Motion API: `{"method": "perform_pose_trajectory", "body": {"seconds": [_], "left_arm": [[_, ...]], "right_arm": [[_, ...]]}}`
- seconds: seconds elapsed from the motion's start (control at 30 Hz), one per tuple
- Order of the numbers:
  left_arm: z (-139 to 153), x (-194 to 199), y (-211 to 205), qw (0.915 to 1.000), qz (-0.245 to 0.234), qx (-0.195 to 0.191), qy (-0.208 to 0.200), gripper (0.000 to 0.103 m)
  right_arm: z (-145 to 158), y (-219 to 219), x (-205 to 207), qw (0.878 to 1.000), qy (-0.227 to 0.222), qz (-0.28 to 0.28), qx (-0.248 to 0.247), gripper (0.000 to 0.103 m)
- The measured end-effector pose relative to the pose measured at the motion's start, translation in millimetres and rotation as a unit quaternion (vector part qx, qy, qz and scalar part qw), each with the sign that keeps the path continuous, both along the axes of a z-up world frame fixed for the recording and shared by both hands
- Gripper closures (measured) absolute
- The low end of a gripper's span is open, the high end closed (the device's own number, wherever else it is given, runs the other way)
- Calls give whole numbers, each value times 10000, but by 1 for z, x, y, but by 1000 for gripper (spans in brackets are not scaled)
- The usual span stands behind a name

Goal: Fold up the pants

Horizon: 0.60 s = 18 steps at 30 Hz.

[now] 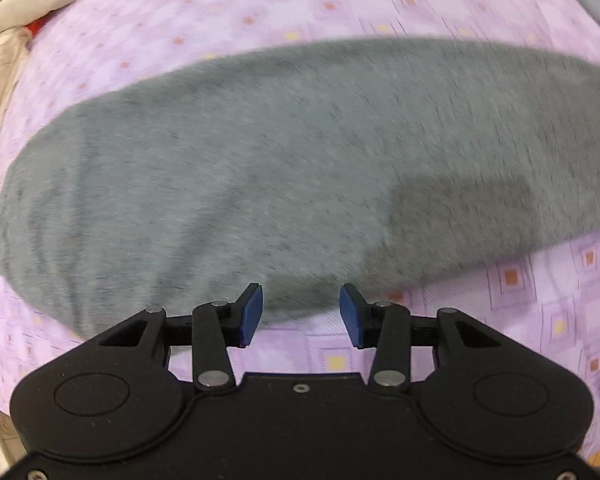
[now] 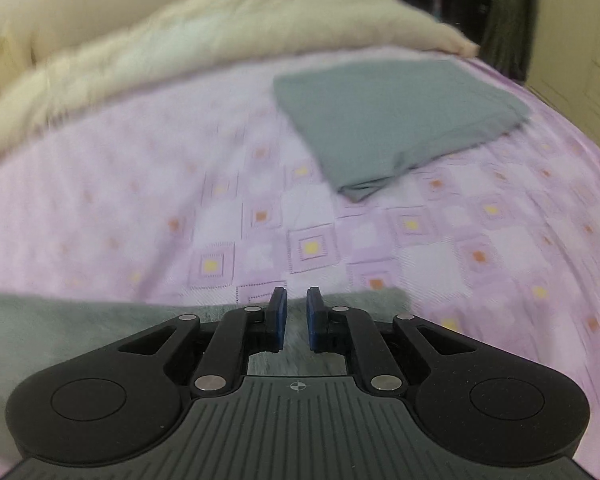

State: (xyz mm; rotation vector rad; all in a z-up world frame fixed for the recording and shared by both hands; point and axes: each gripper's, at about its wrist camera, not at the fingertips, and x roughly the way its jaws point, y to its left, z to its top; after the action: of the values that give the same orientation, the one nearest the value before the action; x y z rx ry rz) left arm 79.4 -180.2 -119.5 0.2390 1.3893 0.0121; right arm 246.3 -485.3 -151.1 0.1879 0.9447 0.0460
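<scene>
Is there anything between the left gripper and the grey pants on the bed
Nothing visible. The left gripper is open just short of the grey pants, with only bare purple bedsheet under its fingers.

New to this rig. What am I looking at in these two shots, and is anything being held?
There is no robot arm here: a person holds a two-finger gripper in each hand, and a fisheye camera on each looks forward along its fingers. The black parts at the bottom of each picture are the gripper itself.

In the left wrist view, the left gripper is open and holds nothing. Its blue fingers hover at the near edge of the grey pants, spread on a purple patterned bedsheet.

In the right wrist view, the right gripper has only a narrow gap, with grey cloth under it; whether it pinches the cloth is unclear. Farther off lie a folded grey garment and a cream duvet.
</scene>
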Motion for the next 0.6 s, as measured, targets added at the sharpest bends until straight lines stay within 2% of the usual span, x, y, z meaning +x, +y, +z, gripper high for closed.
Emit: {"method": "perform_pose_trajectory", "body": {"seconds": [0.03,0.07,0.1,0.33,0.4,0.53,0.6], "left_arm": [[-4,0,-1,10000,-12,15,83,52],[-10,0,-2,9998,-11,27,184,52],[-16,-1,-2,9996,7,35,279,52],[-21,0,8,9989,222,-166,381,50],[-24,3,17,9985,285,-207,418,48],[-30,6,27,9984,337,-246,387,47],[-28,1,28,9986,350,-232,333,47]], "right_arm": [[6,-10,-11,9998,-58,-125,154,80],[11,-20,-25,9992,-83,-269,275,69],[14,-28,-34,9986,-65,-378,356,65],[12,-64,-92,9917,333,-902,856,61],[5,-68,-95,9877,444,-1030,1090,59],[-20,-71,-87,9718,878,-1446,1644,51],[-29,-71,-85,9649,895,-1641,1844,49]]}}
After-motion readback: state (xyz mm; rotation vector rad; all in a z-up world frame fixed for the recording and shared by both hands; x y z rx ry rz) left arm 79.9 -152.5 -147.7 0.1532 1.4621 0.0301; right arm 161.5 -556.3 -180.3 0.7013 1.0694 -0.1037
